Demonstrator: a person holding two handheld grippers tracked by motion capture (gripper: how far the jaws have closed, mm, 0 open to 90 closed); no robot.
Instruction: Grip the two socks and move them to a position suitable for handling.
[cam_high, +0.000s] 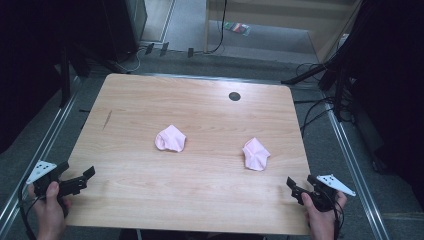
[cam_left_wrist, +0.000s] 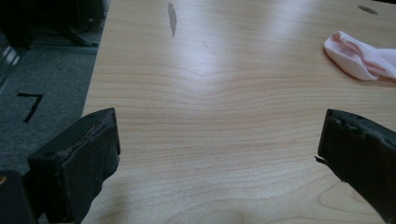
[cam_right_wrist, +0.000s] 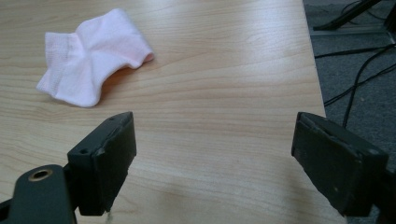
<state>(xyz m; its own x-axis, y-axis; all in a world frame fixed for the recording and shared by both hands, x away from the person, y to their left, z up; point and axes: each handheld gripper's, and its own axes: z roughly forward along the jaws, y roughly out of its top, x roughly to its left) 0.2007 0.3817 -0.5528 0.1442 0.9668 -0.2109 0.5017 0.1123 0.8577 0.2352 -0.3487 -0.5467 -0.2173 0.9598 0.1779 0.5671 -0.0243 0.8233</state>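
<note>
Two small pink socks lie crumpled on a light wooden table (cam_high: 190, 200). One pink sock (cam_high: 170, 138) rests near the middle and appears at the right edge of the left gripper view (cam_left_wrist: 362, 58). The other pink sock (cam_high: 255, 153) lies to the right, and the right gripper view has it at upper left (cam_right_wrist: 91, 56). My left gripper (cam_high: 82, 180) hovers at the table's front left corner, jaws wide open and empty (cam_left_wrist: 219, 149). At the front right corner my right gripper (cam_high: 298, 187) is also open with nothing between its jaws (cam_right_wrist: 215, 158).
A dark round hole (cam_high: 234, 96) sits in the table near its far edge, and a dark streak (cam_high: 107, 119) marks the left side. Black cables (cam_high: 315, 107) run over the grey floor to the right. Metal rails (cam_high: 350, 160) flank the table.
</note>
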